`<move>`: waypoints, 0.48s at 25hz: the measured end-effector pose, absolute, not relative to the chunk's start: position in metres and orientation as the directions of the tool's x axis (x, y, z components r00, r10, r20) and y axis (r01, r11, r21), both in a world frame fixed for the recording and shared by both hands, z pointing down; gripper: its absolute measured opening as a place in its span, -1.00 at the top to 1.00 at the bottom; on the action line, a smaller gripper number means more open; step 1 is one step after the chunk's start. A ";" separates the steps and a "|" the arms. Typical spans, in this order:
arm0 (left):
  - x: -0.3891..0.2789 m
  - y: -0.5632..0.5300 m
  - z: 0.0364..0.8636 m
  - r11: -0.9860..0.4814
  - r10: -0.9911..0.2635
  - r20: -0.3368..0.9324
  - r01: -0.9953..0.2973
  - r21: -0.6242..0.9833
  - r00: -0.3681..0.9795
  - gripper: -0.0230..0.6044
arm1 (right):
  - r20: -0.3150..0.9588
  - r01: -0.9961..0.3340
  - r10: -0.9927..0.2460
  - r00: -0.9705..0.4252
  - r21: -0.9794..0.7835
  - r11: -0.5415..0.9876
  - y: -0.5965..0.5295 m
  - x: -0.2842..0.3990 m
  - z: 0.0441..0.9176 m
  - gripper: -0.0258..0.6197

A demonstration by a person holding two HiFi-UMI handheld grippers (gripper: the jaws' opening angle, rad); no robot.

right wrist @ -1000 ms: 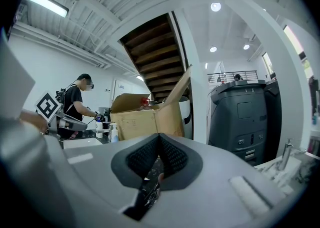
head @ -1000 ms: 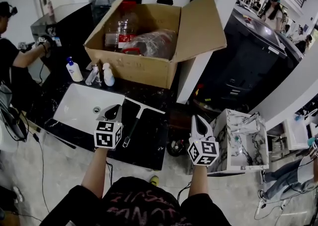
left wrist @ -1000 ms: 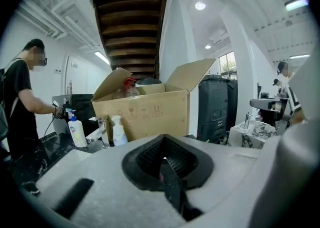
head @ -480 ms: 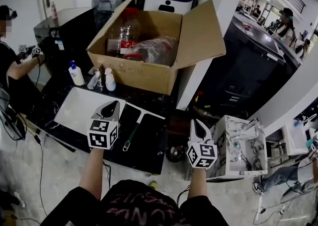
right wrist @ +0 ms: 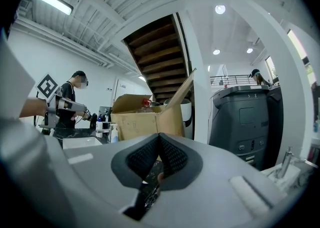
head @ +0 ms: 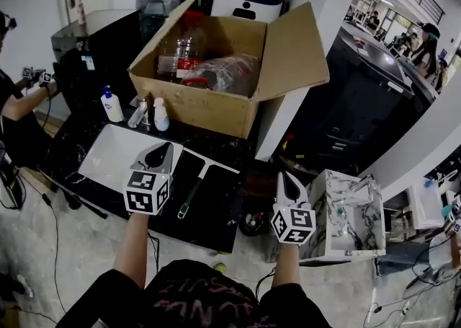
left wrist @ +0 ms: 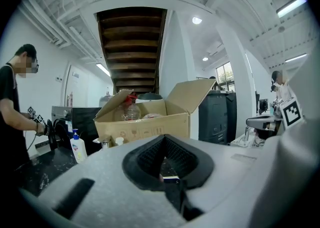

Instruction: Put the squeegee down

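Note:
The squeegee (head: 192,189), with a white blade and a dark handle, lies flat on the black marble counter (head: 216,211); no gripper touches it. My left gripper (head: 161,151) hovers just left of it, over the edge of the white sink (head: 108,155), jaws shut with nothing between them. In the left gripper view the dark pads (left wrist: 150,157) of my left gripper (left wrist: 164,141) meet. My right gripper (head: 289,185) hangs off the counter's right end, also shut and empty; its pads (right wrist: 172,158) touch in the right gripper view.
An open cardboard box (head: 209,107) with bottles and a bag stands behind the counter. A soap bottle (head: 112,106), a faucet (head: 136,112) and a small white bottle (head: 160,114) line the sink's back. A marble-patterned unit (head: 346,211) stands at the right, a person (head: 16,107) at the left.
My left gripper has risen off the counter, still shut. The squeegee stays lying where it was. My right gripper has hardly moved.

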State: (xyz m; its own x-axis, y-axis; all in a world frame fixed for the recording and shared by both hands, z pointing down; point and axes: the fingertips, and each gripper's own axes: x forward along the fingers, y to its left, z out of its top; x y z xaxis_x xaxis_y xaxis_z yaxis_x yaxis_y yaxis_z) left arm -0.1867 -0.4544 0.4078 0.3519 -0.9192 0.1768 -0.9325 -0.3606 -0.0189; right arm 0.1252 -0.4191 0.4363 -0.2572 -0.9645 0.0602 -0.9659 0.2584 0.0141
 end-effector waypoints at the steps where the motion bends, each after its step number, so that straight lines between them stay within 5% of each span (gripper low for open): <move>1: -0.187 -0.454 0.408 -0.361 -0.919 0.177 -0.932 -0.020 0.352 0.92 | 0.060 -0.966 -0.965 -0.256 0.015 0.257 -0.419 0.126 0.436 0.89; 12: -0.188 -0.451 0.404 -0.374 -0.914 0.177 -0.927 -0.019 0.365 0.91 | 0.055 -0.965 -0.965 -0.258 0.033 0.260 -0.415 0.123 0.432 0.89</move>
